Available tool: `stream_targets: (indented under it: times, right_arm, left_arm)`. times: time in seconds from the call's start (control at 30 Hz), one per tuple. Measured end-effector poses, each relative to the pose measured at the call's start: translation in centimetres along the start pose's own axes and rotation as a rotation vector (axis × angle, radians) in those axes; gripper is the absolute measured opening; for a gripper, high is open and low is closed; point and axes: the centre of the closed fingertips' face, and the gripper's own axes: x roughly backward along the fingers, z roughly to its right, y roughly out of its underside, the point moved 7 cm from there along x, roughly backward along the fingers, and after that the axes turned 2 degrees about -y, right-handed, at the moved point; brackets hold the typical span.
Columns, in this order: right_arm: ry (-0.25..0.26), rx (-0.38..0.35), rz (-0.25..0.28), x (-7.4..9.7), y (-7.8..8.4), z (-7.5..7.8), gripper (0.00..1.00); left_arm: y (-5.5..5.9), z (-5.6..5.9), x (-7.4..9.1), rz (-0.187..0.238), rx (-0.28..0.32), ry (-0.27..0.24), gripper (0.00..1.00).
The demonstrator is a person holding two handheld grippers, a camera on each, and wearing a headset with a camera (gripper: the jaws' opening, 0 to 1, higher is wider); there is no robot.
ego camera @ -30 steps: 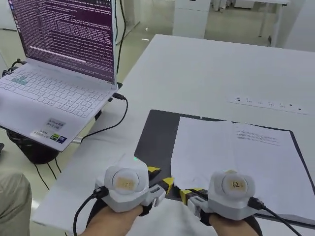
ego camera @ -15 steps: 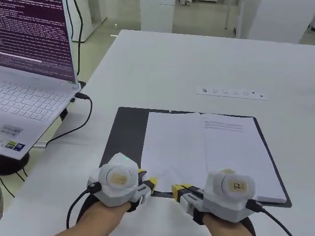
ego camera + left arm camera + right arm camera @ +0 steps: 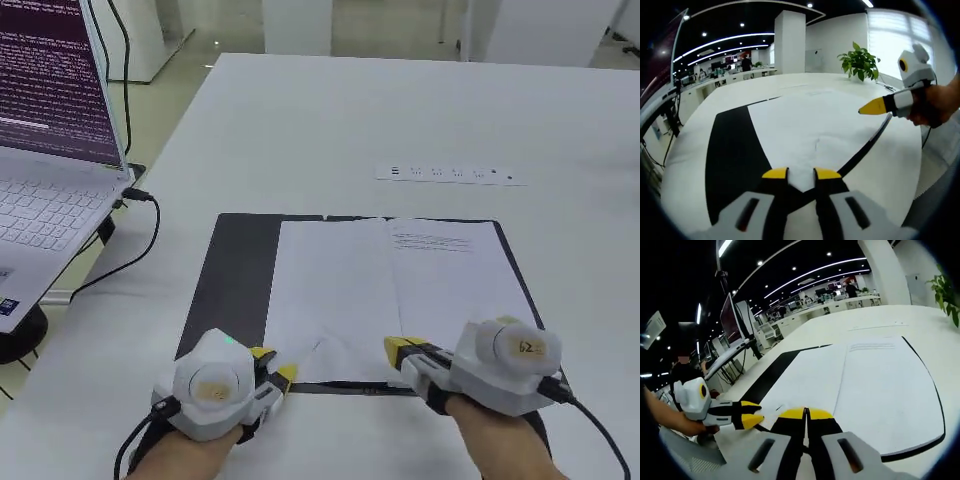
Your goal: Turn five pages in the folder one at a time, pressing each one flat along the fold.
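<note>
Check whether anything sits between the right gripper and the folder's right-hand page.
Nothing visible does. The right gripper is at the near edge of the right-hand page, jaws shut, bare paper ahead.

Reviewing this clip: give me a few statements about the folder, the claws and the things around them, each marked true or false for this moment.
1. The folder lies open on the table. True.
2. The right claw's jaws are spread wide. False: the right claw has its jaws closed together.
3. A laptop with a lit screen stands to the left of the folder. True.
4. The power strip lies on top of the folder. False: the power strip lies on the table beyond the folder, apart from it.
5. The left claw is at the folder's near edge, its jaws slightly apart. True.
</note>
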Motion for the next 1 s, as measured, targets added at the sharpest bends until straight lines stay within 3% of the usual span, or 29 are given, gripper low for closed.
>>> stream_targets:
  times: [0.27, 0.6, 0.8, 1.0]
  right_arm:
    - [0.004, 0.041, 0.004, -1.8, -0.7, 2.4, 0.00]
    - [-0.003, 0.091, -0.007, -4.4, -1.9, 3.5, 0.00]
    - [0.018, 0.085, 0.008, -6.3, -3.2, 4.5, 0.00]
    - [0.018, 0.072, -0.007, -7.7, -3.3, 5.4, 0.00]
  left_arm:
    - [0.0, 0.1, 0.0, 0.016, 0.014, -0.006, 0.18]
    - [0.1, 0.1, 0.0, 0.027, 0.022, -0.009, 0.18]
    - [0.1, 0.1, 0.0, 0.028, 0.019, -0.008, 0.18]
    - [0.1, 0.1, 0.1, 0.033, 0.020, -0.006, 0.18]
